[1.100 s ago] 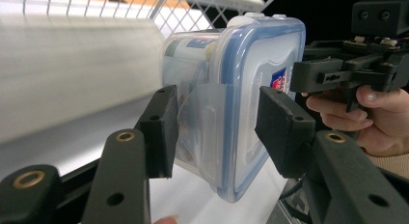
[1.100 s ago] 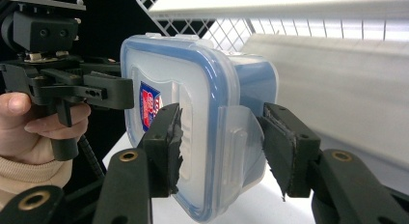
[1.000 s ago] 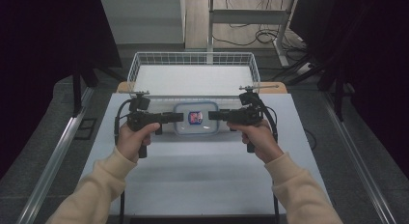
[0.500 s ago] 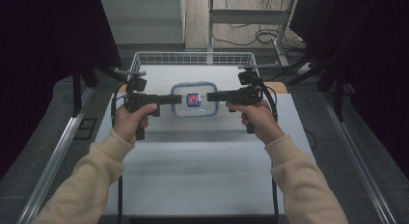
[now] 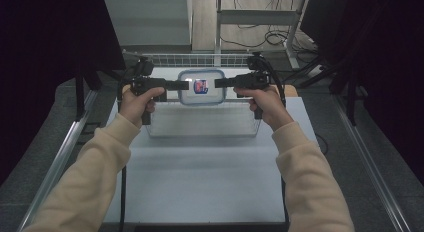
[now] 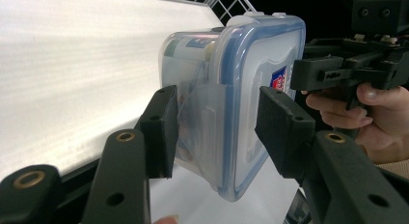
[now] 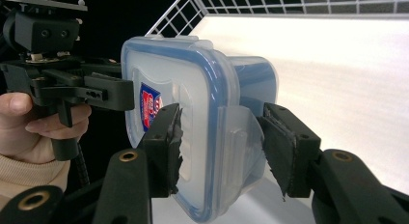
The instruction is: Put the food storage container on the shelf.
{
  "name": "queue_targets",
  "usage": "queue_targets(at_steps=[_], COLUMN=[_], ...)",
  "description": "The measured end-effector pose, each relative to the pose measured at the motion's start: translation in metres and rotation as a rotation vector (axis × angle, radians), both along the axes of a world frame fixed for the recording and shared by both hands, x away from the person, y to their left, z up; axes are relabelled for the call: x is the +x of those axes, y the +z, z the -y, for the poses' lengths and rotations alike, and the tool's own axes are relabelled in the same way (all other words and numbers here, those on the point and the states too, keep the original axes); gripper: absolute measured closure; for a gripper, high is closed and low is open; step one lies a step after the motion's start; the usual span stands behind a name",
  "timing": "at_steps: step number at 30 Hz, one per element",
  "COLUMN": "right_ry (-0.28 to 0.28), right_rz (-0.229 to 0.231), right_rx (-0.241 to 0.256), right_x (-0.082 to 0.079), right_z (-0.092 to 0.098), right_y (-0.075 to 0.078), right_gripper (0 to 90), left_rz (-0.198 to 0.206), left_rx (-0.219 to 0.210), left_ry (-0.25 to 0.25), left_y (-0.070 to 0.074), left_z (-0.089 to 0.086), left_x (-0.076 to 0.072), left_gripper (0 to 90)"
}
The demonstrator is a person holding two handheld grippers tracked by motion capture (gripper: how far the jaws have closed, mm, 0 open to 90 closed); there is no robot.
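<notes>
I hold a clear plastic container (image 5: pixel 202 87) in the air between my two grippers, above the wire basket (image 5: pixel 200 123) at the far end of the white table (image 5: pixel 200 182). It is a rounded rectangle with a translucent lid rimmed in blue, flip-down side latches, and a red and blue sticker on the lid. My left gripper (image 6: pixel 214 132) is clamped on one short end, my right gripper (image 7: pixel 219 147) on the other, both closed only as far as the lid edge allows, their matte black pads gripping it.

One lidded plastic container (image 5: pixel 202 86), one wire basket (image 5: pixel 200 60), one table (image 5: pixel 200 182), two grippers, two hands.
</notes>
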State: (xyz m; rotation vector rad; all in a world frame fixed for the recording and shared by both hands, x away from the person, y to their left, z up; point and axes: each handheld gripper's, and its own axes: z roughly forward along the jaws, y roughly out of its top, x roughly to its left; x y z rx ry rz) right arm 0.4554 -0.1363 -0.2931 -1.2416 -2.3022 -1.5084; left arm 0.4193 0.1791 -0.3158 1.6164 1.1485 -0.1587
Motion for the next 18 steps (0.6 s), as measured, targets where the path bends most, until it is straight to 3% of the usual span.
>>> queue_targets(at_steps=[8,18], right_ry=[-0.009,-0.015], right_rz=[-0.023,-0.053], right_rx=[-0.005,-0.013], right_x=[0.025,0.043], right_z=[-0.004,-0.003], right_y=[0.007,-0.002], right_gripper=[49.9,49.8], left_rz=[-0.024,-0.058], left_rx=[-0.001,-0.005], left_ry=[-0.014,-0.011], left_y=[0.004,-0.006], left_z=[-0.005,-0.003], left_x=[0.027,0.044], left_gripper=[51.2,51.1])
